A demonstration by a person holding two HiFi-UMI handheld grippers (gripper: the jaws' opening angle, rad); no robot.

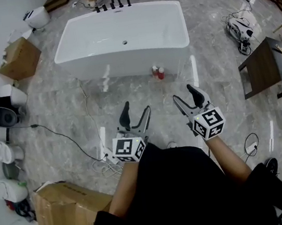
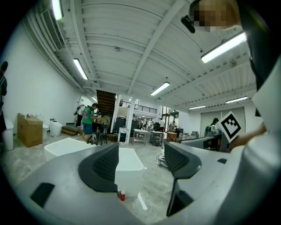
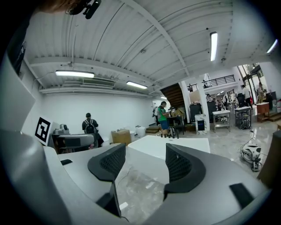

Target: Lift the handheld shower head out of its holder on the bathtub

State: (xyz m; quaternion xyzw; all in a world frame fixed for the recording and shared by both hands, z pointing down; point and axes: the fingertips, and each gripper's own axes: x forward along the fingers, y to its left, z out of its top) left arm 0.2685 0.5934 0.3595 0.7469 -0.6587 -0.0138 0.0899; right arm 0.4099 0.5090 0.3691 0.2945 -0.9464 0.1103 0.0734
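Left gripper (image 1: 136,109) and right gripper (image 1: 184,94) hover with fingers wide open and empty, seemingly readied; the shower head (image 1: 127,0) stands among black fittings (image 1: 106,7) on the tub (image 1: 123,64) far rim, well away

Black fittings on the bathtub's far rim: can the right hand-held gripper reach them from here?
Probably not. The right hand-held gripper, open, is over floor short of the bathtub; the black fittings stand on its far rim.
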